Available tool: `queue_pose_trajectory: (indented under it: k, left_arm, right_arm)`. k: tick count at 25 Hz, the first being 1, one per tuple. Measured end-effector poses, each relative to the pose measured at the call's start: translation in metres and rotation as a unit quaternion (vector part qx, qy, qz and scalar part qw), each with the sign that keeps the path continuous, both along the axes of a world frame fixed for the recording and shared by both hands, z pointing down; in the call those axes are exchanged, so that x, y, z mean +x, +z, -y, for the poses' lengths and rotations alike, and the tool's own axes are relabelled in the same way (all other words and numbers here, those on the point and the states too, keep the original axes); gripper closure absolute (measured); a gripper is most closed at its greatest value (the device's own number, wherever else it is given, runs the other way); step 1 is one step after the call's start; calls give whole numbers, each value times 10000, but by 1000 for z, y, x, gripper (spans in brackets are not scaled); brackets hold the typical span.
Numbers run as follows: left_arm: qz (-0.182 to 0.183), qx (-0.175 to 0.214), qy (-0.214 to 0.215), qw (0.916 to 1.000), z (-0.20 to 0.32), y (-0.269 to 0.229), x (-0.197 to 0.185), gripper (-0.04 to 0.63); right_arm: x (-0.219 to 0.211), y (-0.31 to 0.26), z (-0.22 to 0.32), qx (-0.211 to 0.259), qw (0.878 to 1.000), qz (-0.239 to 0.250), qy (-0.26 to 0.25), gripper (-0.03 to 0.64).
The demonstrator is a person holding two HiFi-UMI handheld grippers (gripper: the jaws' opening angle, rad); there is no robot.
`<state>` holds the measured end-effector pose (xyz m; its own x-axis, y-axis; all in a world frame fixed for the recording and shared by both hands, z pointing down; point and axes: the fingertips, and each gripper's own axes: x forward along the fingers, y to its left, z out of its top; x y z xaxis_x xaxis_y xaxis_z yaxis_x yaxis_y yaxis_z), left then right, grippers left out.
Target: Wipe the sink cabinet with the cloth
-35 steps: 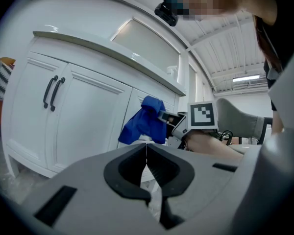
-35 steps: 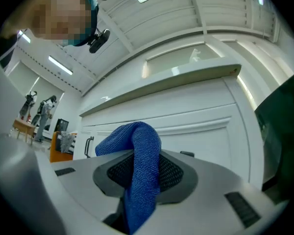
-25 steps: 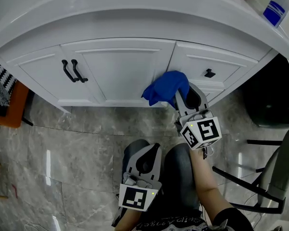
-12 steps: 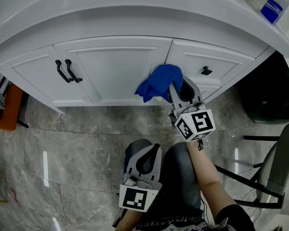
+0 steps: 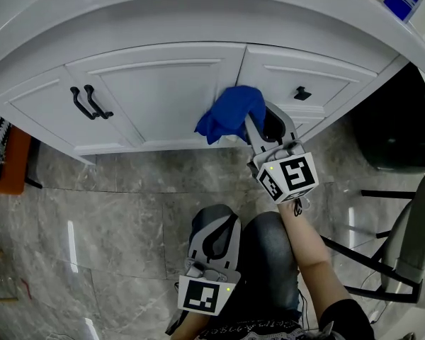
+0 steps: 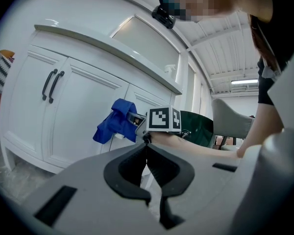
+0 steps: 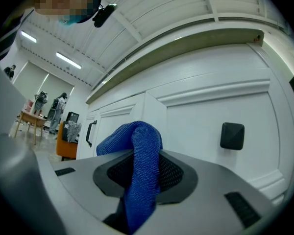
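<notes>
Head view: right gripper [image 5: 261,125] raised to the white panelled wooden sink cabinet [image 5: 156,91], with the crumpled blue microfibre cloth [image 5: 229,112] against the front between door and drawer. Left gripper [image 5: 224,224] sits low over the person's lap, well apart. Left gripper view: jaws together, nothing between them. Right gripper view: jaws clamped on the cloth; square black drawer knob [image 7: 232,135] to its right.

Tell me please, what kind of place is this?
Probably a bathroom or washroom: a white sink cabinet with black handles stands under a curved white countertop, on a grey marble-look tile floor.
</notes>
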<state>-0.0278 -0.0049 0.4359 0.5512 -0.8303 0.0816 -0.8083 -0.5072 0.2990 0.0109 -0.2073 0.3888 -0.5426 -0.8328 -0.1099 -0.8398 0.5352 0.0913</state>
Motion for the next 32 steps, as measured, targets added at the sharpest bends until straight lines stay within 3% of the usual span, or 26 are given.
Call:
queue_pose_trajectory:
  k: [6,32]
  left_arm:
    - [68,-67,94,9999,-7,6,8,591]
    - [158,-144,128,9997,-9,12,16,591]
  right_arm:
    - [2,1,-1,219,9996,-170,-76,502]
    - [67,12,8,106,9983,93,568,502]
